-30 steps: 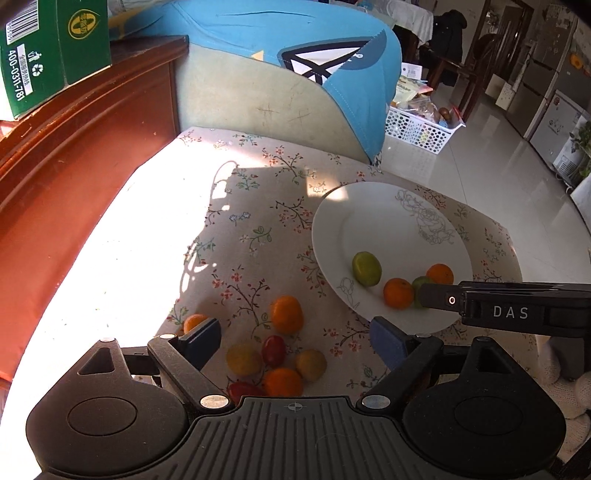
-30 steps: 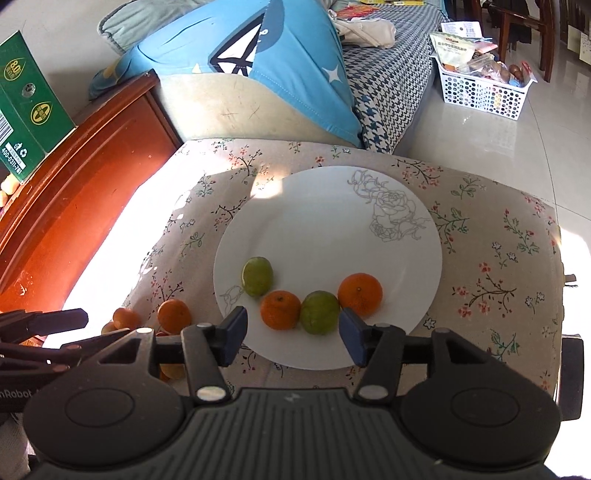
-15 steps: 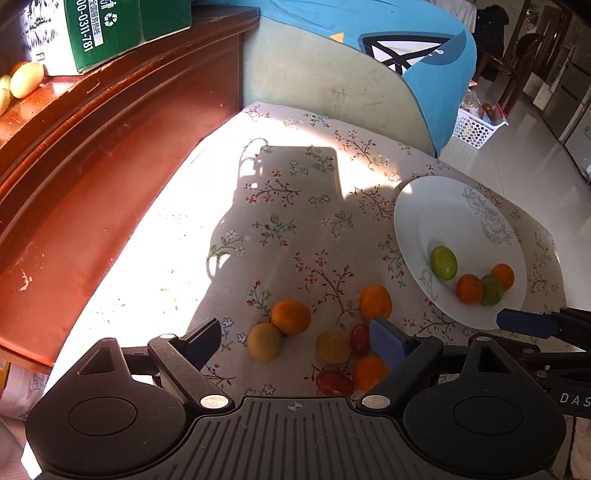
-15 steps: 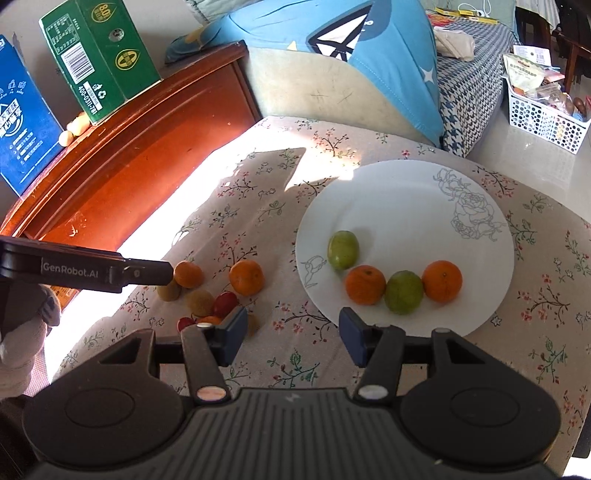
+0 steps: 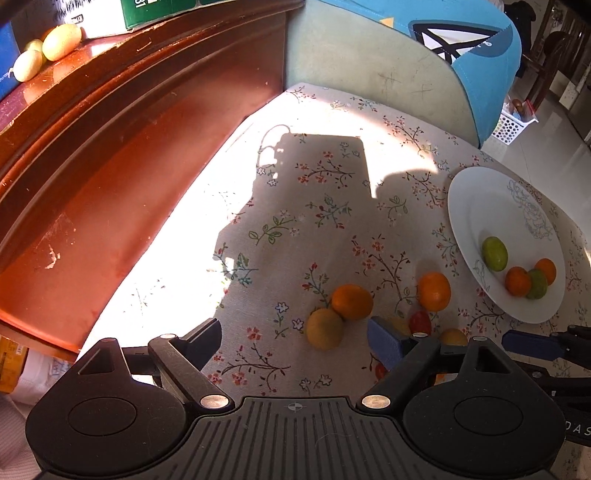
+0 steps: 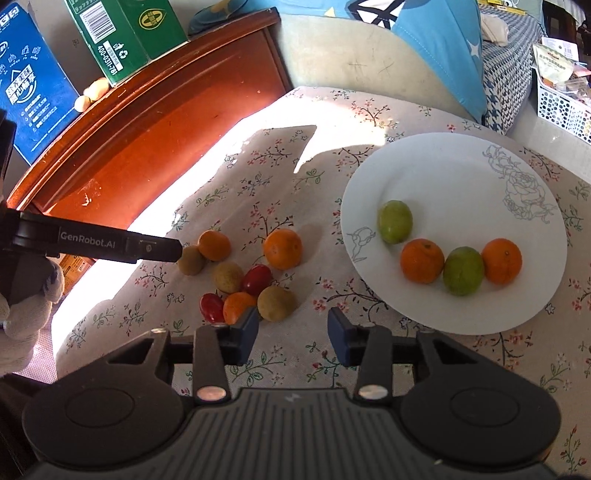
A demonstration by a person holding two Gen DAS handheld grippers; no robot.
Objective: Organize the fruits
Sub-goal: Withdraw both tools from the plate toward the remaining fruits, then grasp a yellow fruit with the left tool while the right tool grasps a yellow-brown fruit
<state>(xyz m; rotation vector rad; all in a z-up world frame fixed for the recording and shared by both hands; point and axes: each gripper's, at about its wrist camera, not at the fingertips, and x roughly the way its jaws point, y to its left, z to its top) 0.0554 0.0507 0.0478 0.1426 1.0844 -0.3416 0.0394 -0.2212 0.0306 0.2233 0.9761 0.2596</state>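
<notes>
A white plate (image 6: pixel 461 170) (image 5: pixel 476 206) on the floral cloth holds two oranges (image 6: pixel 422 260) and two green fruits (image 6: pixel 394 221). Left of it lies a loose cluster of several fruits: oranges (image 6: pixel 282 248) (image 5: pixel 352 301), brownish-yellow round fruits (image 6: pixel 276 302) (image 5: pixel 324 328) and red tomatoes (image 6: pixel 256 277). My left gripper (image 5: pixel 295 338) is open and empty, low over the cluster's left side; its finger also shows in the right wrist view (image 6: pixel 110 245). My right gripper (image 6: pixel 291 330) is open and empty, just in front of the cluster, left of the plate.
A red-brown wooden cabinet (image 5: pixel 110 155) borders the table on the left, with green (image 6: pixel 125 33) and blue (image 6: pixel 29 81) boxes and pale fruits (image 5: pixel 59 37) on top. A blue-covered cushion (image 5: pixel 424 55) stands behind. A white basket (image 6: pixel 561 99) sits on the floor far right.
Both grippers have swung left, away from the plate toward the loose fruit cluster. Both stay open and empty. The fruits have not moved.
</notes>
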